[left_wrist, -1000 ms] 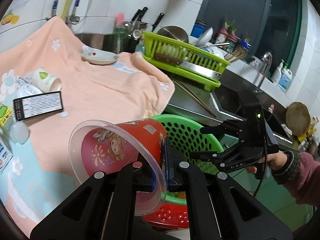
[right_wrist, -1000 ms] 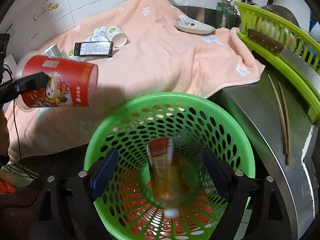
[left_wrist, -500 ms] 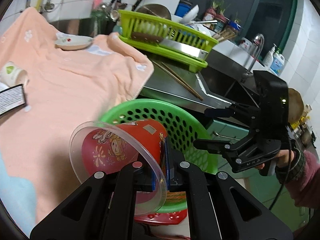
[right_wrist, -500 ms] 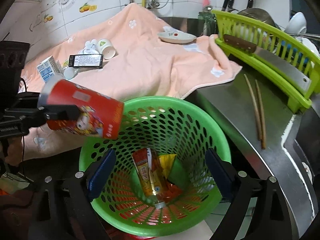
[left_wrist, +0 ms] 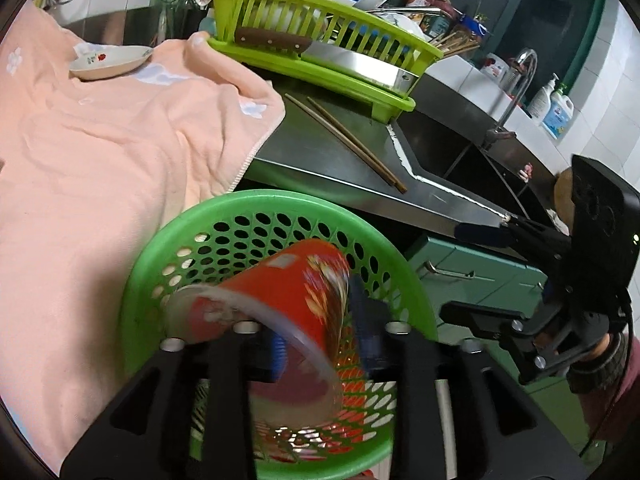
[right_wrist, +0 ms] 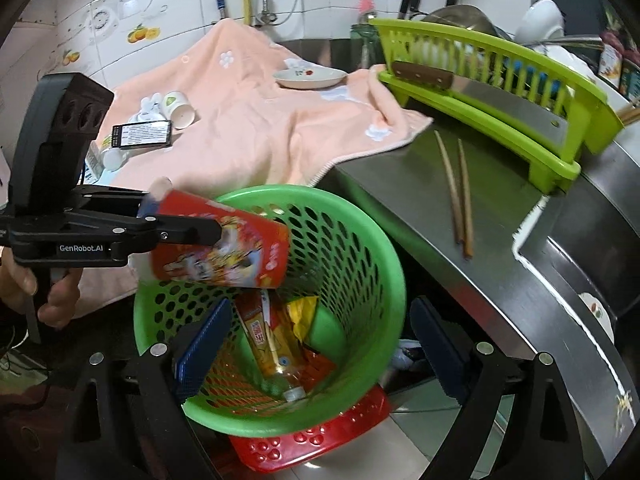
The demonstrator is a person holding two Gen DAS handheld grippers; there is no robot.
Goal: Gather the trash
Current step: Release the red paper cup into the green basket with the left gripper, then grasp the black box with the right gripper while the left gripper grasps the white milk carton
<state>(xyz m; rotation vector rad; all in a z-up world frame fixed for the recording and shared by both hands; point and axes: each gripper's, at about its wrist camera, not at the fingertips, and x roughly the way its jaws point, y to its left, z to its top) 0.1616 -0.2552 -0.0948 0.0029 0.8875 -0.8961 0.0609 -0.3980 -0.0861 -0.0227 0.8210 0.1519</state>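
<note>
A red instant-noodle cup (left_wrist: 288, 292) with a clear lid lies tilted between the pads of my left gripper (left_wrist: 320, 348), over the mouth of the green mesh basket (left_wrist: 160, 248). The jaws stand wider apart and the cup looks blurred, base pointing into the basket. In the right wrist view the cup (right_wrist: 224, 252) hangs over the basket rim (right_wrist: 384, 264), beside the left gripper (right_wrist: 180, 224). My right gripper (right_wrist: 320, 336) is open and empty above the basket, which holds an orange bottle (right_wrist: 268, 340) and a yellow wrapper (right_wrist: 304, 316).
A paper cup (right_wrist: 178, 108), a black phone-like box (right_wrist: 142, 135) and small cartons lie on the peach towel (right_wrist: 248, 132). A saucer (right_wrist: 310, 77), chopsticks (right_wrist: 456, 192) and a lime dish rack (right_wrist: 480, 92) sit on the steel counter. A red stool (right_wrist: 312, 440) is under the basket.
My left gripper carried the cup right, over the basket, tipped it base-down, and its jaws opened wider. My right gripper rose slightly above the basket, staying open.
</note>
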